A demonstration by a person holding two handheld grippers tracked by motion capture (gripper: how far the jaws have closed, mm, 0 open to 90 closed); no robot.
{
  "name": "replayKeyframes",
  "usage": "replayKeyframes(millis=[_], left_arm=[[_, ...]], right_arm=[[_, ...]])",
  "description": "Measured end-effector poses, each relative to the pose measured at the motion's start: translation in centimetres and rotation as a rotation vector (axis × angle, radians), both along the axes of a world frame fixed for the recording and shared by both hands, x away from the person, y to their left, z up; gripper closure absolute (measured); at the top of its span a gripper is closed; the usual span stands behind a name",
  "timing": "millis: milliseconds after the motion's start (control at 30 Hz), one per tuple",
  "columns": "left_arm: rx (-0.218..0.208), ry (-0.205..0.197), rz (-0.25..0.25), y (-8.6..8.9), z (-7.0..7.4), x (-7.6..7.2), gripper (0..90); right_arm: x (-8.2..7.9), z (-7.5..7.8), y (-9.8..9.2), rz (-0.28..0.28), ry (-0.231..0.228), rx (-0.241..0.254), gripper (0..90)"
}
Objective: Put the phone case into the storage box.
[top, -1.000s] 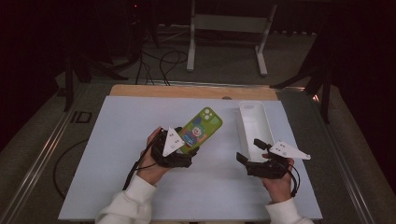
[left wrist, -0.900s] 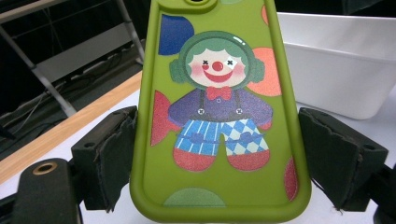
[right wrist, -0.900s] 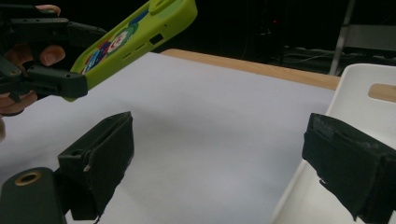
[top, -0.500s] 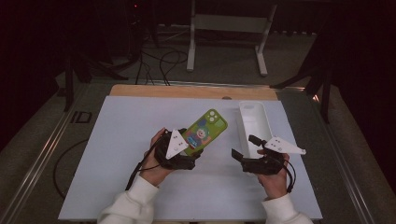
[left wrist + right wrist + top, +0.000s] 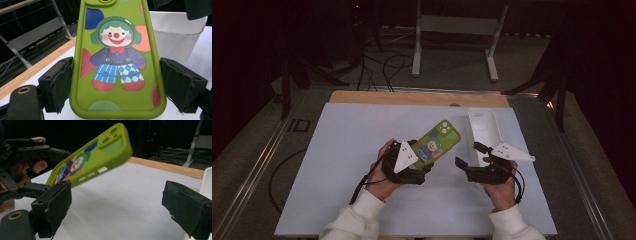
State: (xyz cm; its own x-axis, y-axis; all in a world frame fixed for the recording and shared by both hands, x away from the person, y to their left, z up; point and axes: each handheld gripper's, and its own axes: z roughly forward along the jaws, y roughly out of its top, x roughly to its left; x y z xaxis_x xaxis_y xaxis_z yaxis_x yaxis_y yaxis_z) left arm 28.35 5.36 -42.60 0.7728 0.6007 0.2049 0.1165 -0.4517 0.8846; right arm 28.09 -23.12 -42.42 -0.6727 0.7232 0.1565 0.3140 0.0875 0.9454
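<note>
The left gripper (image 5: pixel 419 162) holds a green phone case (image 5: pixel 438 142) by its lower end, its 2 black jaws closed on the case's long edges. In the left gripper view the case (image 5: pixel 117 62) stands between the pads, the left pad (image 5: pixel 58 82) pressed against its edge and the right pad (image 5: pixel 181 82) just at the other edge; whether that one truly touches is hard to tell. The back of the case faces the camera and bears a clown figure with green hair, a red nose, a red bow tie and blue trousers, among coloured patches.

In the high view the case juts from the gripper toward the far right of the white mat (image 5: pixel 347 165), tilted up off the surface, its camera cut-out at the far end. The right gripper view shows the case (image 5: pixel 92 157) raised clear above the mat, slanting upward.

The right gripper (image 5: pixel 469 161) is held near the case's right side, well apart from it, jaws wide open with nothing between them.

A white oblong tray (image 5: pixel 484 131) lies on the mat just beyond the right gripper, close to the mat's right edge. Its inside looks bare from above. In the left gripper view its white wall (image 5: pixel 175 37) rises behind the case.
</note>
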Motion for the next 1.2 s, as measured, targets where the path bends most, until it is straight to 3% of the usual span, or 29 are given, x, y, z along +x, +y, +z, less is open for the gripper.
replayKeyframes(millis=[267, 767, 1200], left_arm=[[0.013, 0.011, -0.026, -0.8, -0.3, -0.1, 15.9], [0.017, 0.014, -0.068, -1.8, -0.6, -0.7, 15.9], [0.006, 0.014, -0.089, -2.5, -0.6, -1.0, 15.8]], right_arm=[[0.3, 0.2, 0.7, 0.014, 0.010, 0.013, 9.1], [0.9, 0.0, 1.4, 0.032, 0.083, 0.049, 9.6], [1.2, 0.1, 2.1, 0.058, 0.122, 0.073, 18.7]])
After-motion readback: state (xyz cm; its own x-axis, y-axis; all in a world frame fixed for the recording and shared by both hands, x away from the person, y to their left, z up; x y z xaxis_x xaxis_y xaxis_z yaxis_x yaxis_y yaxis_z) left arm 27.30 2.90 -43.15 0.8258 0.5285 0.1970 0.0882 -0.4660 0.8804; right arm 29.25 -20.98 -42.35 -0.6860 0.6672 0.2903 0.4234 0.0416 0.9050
